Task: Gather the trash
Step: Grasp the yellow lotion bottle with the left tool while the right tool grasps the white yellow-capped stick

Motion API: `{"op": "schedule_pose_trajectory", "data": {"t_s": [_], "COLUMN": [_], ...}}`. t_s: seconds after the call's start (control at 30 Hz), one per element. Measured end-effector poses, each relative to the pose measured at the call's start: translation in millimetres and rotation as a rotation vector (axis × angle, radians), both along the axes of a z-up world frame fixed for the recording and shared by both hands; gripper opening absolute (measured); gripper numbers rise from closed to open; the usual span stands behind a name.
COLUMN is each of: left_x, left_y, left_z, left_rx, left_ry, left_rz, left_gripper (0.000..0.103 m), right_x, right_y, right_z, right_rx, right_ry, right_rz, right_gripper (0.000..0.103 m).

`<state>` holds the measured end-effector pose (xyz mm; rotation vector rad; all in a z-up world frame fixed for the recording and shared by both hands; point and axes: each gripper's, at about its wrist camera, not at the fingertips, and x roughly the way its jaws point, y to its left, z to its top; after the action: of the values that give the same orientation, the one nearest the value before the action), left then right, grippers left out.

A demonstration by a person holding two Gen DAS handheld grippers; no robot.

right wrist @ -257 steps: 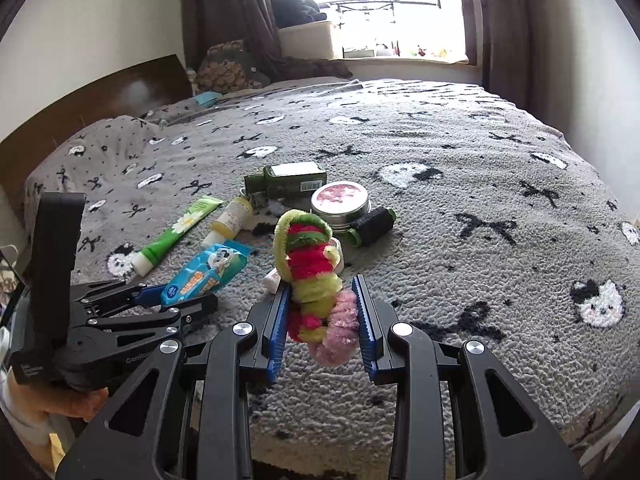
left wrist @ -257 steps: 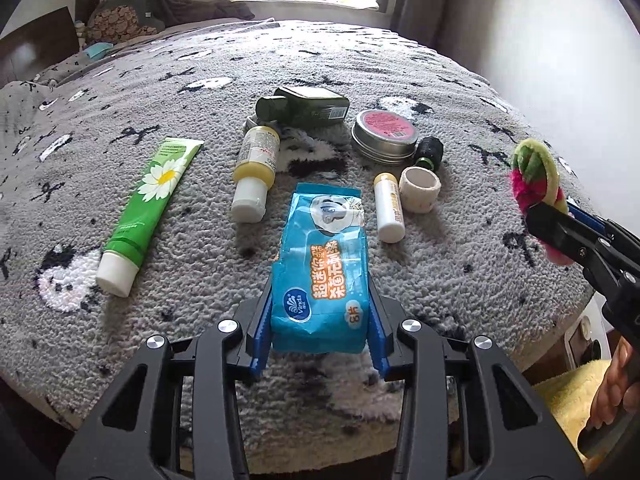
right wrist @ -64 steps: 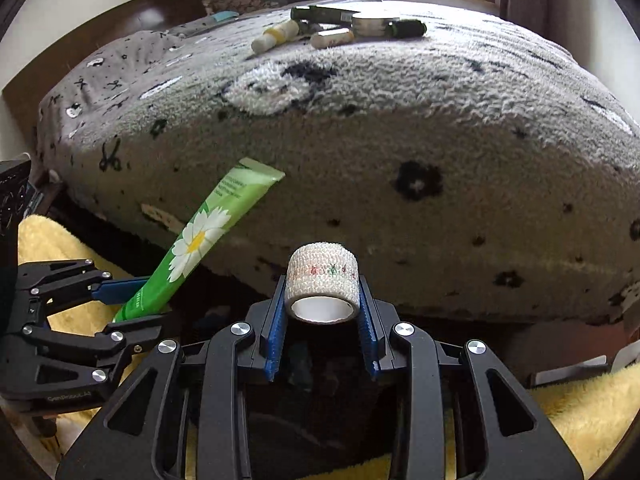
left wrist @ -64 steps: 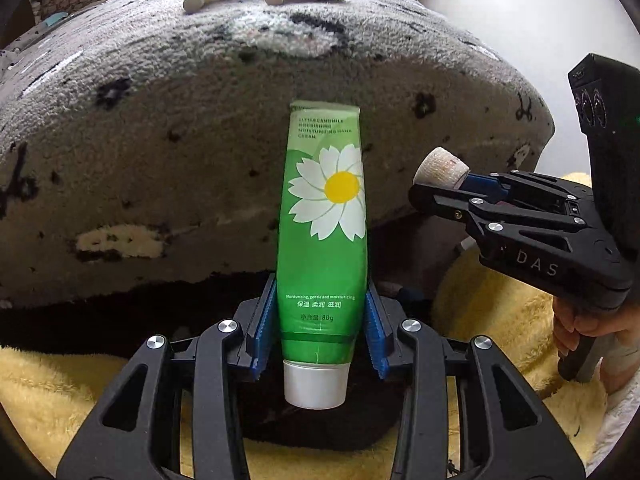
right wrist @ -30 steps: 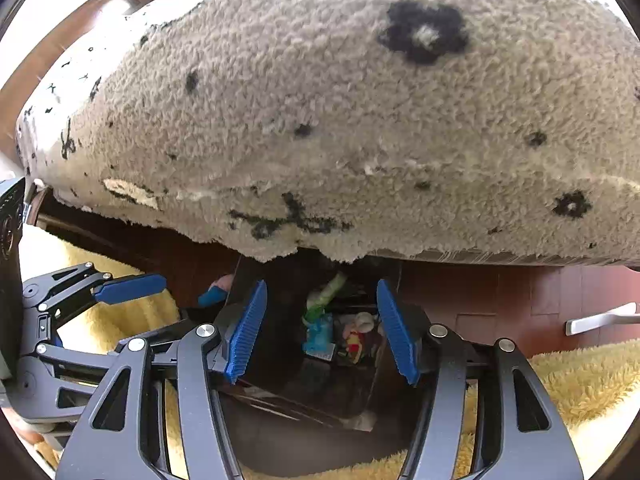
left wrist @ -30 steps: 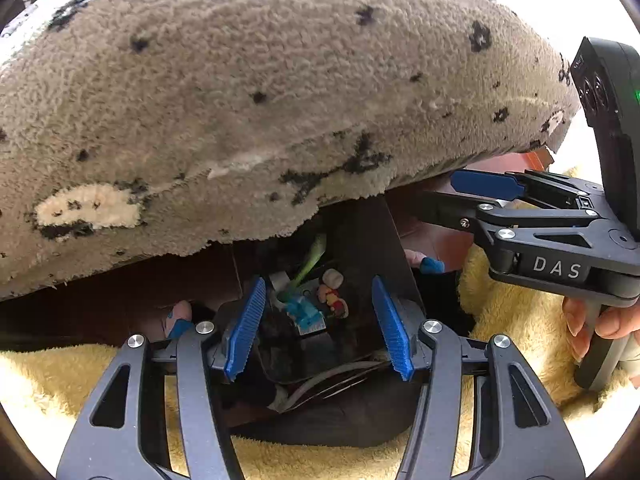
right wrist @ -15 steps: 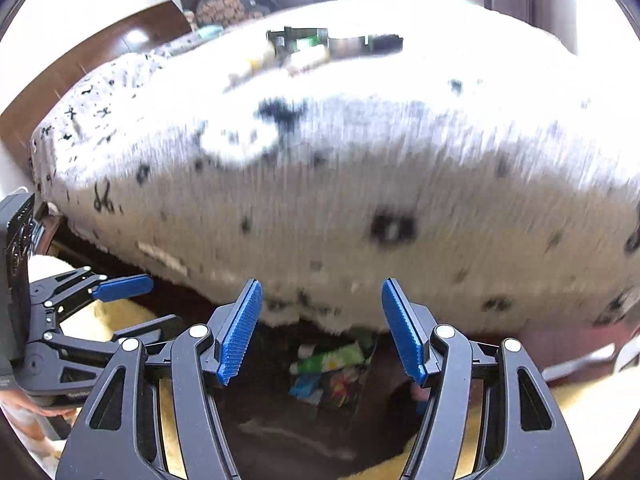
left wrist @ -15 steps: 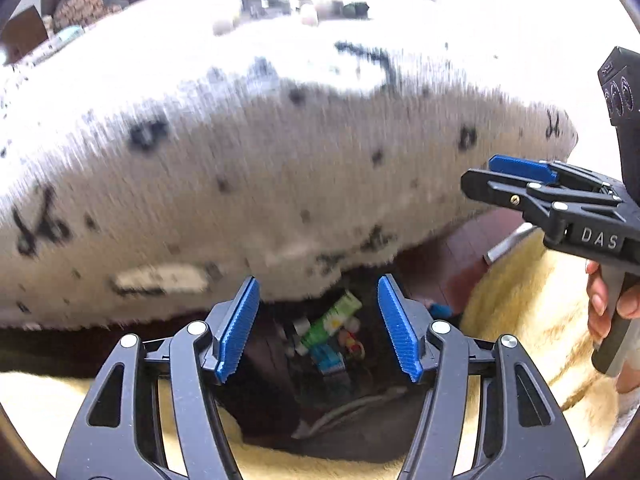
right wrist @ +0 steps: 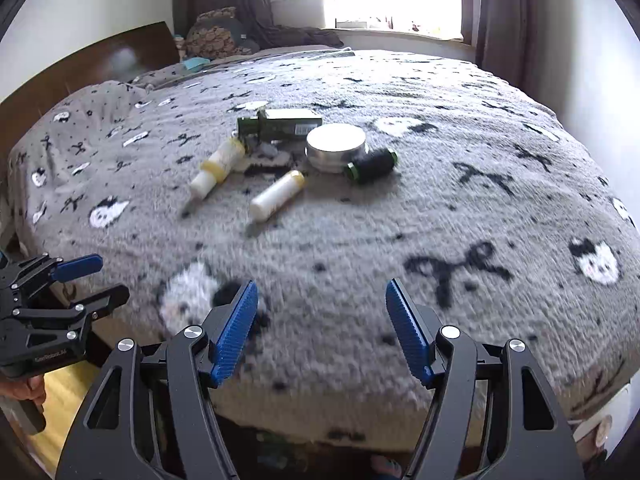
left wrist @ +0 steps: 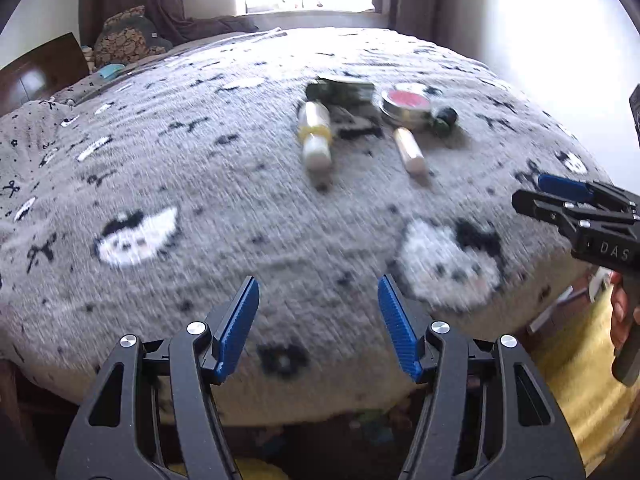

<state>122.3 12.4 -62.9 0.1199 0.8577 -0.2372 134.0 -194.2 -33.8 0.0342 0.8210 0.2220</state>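
Observation:
Several items lie on the grey cat-print blanket (left wrist: 200, 208): a yellow-and-white bottle (left wrist: 316, 140), a cream stick (left wrist: 410, 151), a round tin with a pink lid (left wrist: 406, 104), a dark green box (left wrist: 340, 90) and a small dark bottle (left wrist: 444, 118). The right wrist view shows the same bottle (right wrist: 216, 170), stick (right wrist: 276, 196), tin (right wrist: 336, 146), box (right wrist: 284, 124) and dark bottle (right wrist: 370, 166). My left gripper (left wrist: 318, 320) is open and empty over the bed's near edge. My right gripper (right wrist: 322, 320) is empty, its jaws opening. Both are well short of the items.
Below the bed edge a dark bin (right wrist: 272, 452) with bits of trash shows only partly. A yellow rug (left wrist: 580, 380) covers the floor. A wooden headboard (right wrist: 120, 52) and a patterned pillow (right wrist: 216, 36) stand at the far left. A hand (left wrist: 622, 320) holds the right gripper's handle.
Both grippers have risen from the bin under the bed edge and tilted up, so the bed top and its items now fill the views. Both jaws stand slightly wider.

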Motion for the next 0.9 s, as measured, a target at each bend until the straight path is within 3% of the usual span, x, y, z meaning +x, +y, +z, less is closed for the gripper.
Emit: {"op": "schedule_pose_trajectory", "data": {"t_s": [0.2,0.47,0.53,0.6,0.77,0.9], "left_x": [44,70,72,75,87,105], "left_y": [9,9,9,8,4,-5], "left_z": [7,5,3,1,1,1], "left_rx": [-0.026,-0.012,-0.01,-0.009,-0.02,-0.043], "left_ry": [-0.001,0.012,0.015,0.017,0.022,0.032], "left_rz": [0.028,0.03,0.027,0.024,0.01,0.002], "left_gripper": [0.058,0.058,0.058,0.058,0.058,0.058], "right_x": [44,101,113,124,135,129], "right_y": [20,45,50,55,59,49], "right_z": [-4,-16,-20,-26,-36,-32], "right_rx": [0.046,0.083,0.089,0.085,0.051,0.046], "right_ry": [0.03,0.091,0.107,0.132,0.143,0.12], "right_rz": [0.0,-0.017,-0.017,-0.019,-0.037,-0.033], "right_gripper": [0.067,0.066,0.058,0.042,0.023,0.022]}}
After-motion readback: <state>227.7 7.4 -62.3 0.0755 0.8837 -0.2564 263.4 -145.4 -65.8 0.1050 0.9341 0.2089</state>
